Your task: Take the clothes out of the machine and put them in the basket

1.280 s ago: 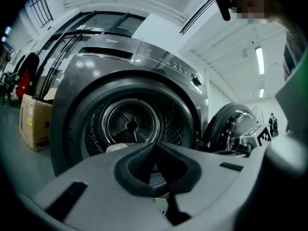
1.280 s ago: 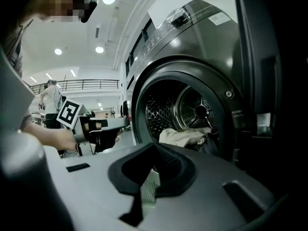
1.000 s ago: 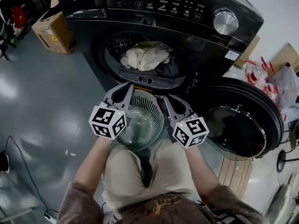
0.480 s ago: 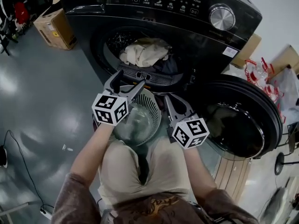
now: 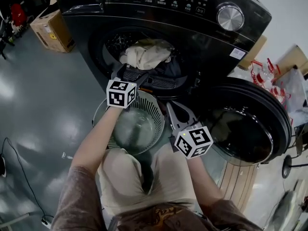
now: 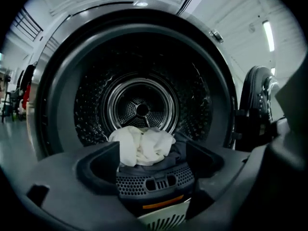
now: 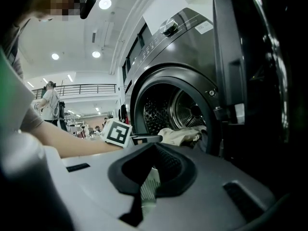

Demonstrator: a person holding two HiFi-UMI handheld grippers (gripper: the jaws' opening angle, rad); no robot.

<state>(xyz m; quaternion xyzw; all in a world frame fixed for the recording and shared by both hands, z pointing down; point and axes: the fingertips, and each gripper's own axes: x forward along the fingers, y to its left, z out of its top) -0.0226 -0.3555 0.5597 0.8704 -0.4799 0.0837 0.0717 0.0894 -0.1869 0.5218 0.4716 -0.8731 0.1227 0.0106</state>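
The left gripper (image 5: 131, 76) has moved up to the machine's (image 5: 231, 47) mouth, jaws opening wide and empty before the cream cloth (image 5: 144, 56), so a grasp likely follows.

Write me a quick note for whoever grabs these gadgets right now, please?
Left hand-held gripper: at the mouth of the drum, jaws opening, nothing between them.
Right hand-held gripper: shut, empty, beside the basket.
White cloth lies on a dark garment, both in the drum.
Basket: on the floor before the machine, empty.
Done: door open.
To do: pull out every garment, drop it in the basket.
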